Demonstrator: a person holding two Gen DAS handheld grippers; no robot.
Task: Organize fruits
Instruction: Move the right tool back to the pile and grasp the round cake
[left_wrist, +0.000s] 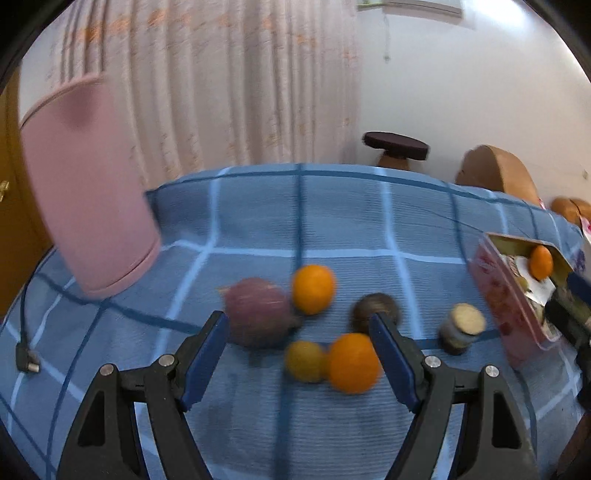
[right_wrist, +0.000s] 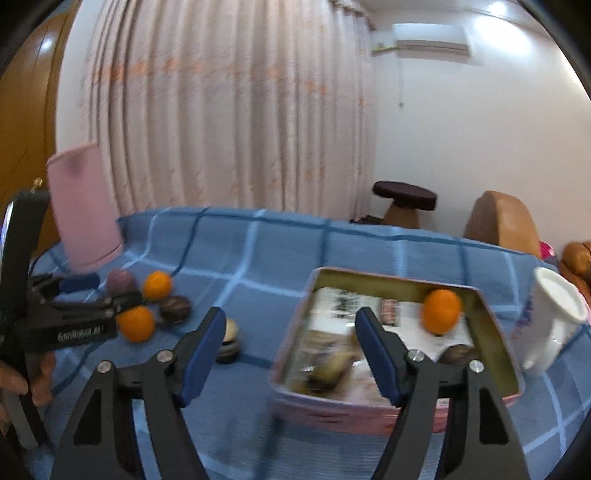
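Note:
In the left wrist view my left gripper (left_wrist: 299, 325) is open and empty above a cluster of fruit: a purple fruit (left_wrist: 256, 310), two oranges (left_wrist: 314, 288) (left_wrist: 354, 362), a yellow fruit (left_wrist: 304, 361) and a dark round fruit (left_wrist: 369, 308). In the right wrist view my right gripper (right_wrist: 291, 321) is open and empty over the near left part of a pink tin box (right_wrist: 295, 402). The box holds an orange (right_wrist: 441, 310) and dark items. The left gripper (right_wrist: 92, 295) shows at the left over the fruit cluster.
A blue checked cloth (left_wrist: 332, 214) covers the table. A pink cylinder (left_wrist: 85, 184) stands at the left. A small jar (left_wrist: 463, 326) lies between the fruit and the box. A white cup (right_wrist: 550, 317) stands right of the box. A cable (left_wrist: 26, 354) lies at the left edge.

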